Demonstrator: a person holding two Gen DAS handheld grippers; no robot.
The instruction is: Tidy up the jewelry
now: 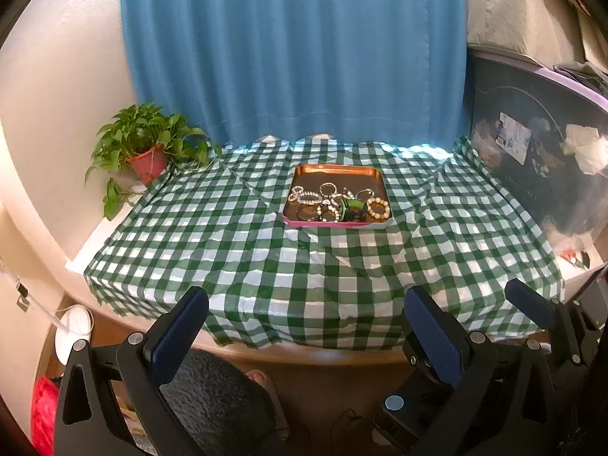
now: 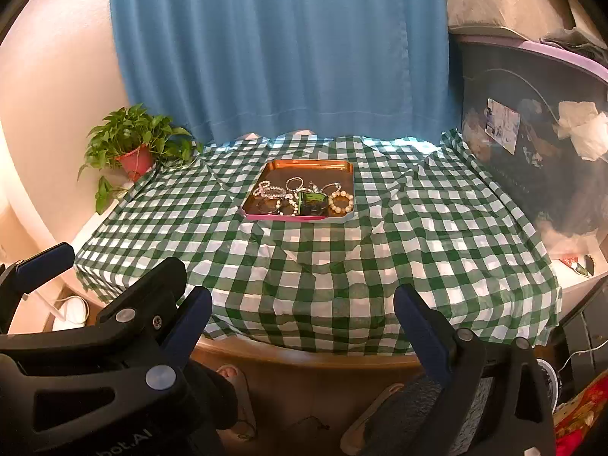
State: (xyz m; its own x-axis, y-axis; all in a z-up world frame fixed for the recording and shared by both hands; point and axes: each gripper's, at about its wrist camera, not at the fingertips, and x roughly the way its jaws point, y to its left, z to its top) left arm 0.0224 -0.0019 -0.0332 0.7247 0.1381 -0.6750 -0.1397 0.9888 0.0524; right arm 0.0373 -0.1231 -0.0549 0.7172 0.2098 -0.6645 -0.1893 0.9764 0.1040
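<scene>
left gripper (image 1: 304,313), right gripper (image 2: 302,309): jaws apart, empty | bracelets (image 1: 338,205) in far tray (image 1: 336,168): light, slippery (likely tangled) | pinch one band's rim

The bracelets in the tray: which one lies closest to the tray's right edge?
The cream pearl bracelet with large round beads, in the front right corner of the tray. The clear, dark and green bracelets all lie further left.

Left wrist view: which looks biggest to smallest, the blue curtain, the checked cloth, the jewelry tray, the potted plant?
1. Blue curtain and checked cloth: both huge, too close to rank.
2. Jewelry tray and potted plant: look alike, and both sit far back.
</scene>
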